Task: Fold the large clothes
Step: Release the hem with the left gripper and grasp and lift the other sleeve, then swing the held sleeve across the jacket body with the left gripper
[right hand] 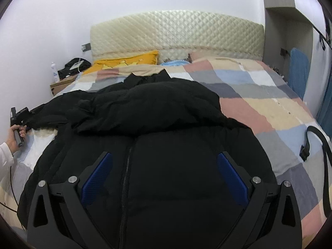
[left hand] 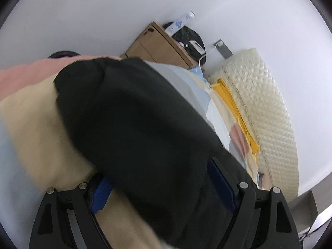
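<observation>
A big black padded jacket [right hand: 166, 108] lies spread on the bed's patchwork quilt [right hand: 259, 108], its zipper [right hand: 126, 166] running toward me and its upper part folded down in a thick roll. My right gripper [right hand: 165, 154] hovers open over the jacket's front, with its blue pads [right hand: 97, 178] wide apart and pressing on nothing. In the left wrist view, a long dark fold of the jacket [left hand: 134, 114] runs between the spread fingers of my left gripper [left hand: 159, 170], which is open. A hand [right hand: 10, 139] holds that gripper at the jacket's left edge.
A quilted cream headboard [right hand: 176, 33] and a yellow pillow [right hand: 128, 61] stand at the far end. A wooden nightstand [right hand: 62, 83] with a bottle [right hand: 54, 72] and dark items sits at the left wall. A black strap with a buckle [right hand: 319, 139] lies on the quilt's right side.
</observation>
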